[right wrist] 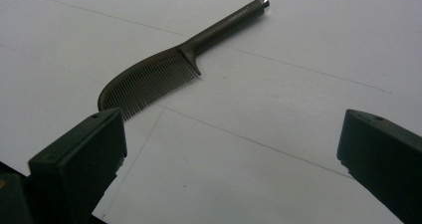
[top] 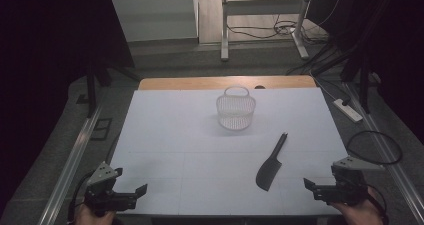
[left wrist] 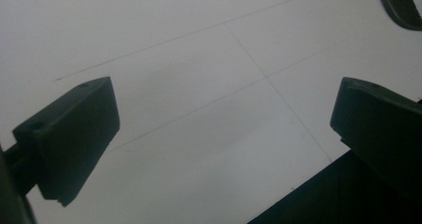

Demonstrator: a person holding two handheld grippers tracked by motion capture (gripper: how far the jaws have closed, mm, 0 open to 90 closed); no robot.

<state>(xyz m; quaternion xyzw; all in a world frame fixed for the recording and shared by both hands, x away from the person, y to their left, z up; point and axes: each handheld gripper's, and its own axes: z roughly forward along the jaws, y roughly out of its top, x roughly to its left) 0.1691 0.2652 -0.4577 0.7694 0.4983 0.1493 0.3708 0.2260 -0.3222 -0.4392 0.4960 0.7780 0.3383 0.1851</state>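
White board (top: 165, 135) covers the tabletop, ruled by faint seams, with a dim floor, cables and a metal stand beyond its far edge. At the near edge a person's two hands each hold a gripper low over the surface. The left gripper (top: 131, 191) sits at the near left corner, its jaws pointing toward the middle of the table and standing wide apart with nothing between them. The right gripper (top: 314, 186) mirrors it at the near right corner, jaws equally wide and holding nothing. A dark comb (top: 270, 165) lies flat on the board just ahead of the right gripper, its toothed head near the person and its slim handle angled away. Farther back, near the centre, a white mesh basket (top: 235, 110) stands upright with its handle raised, and appears to hold nothing.
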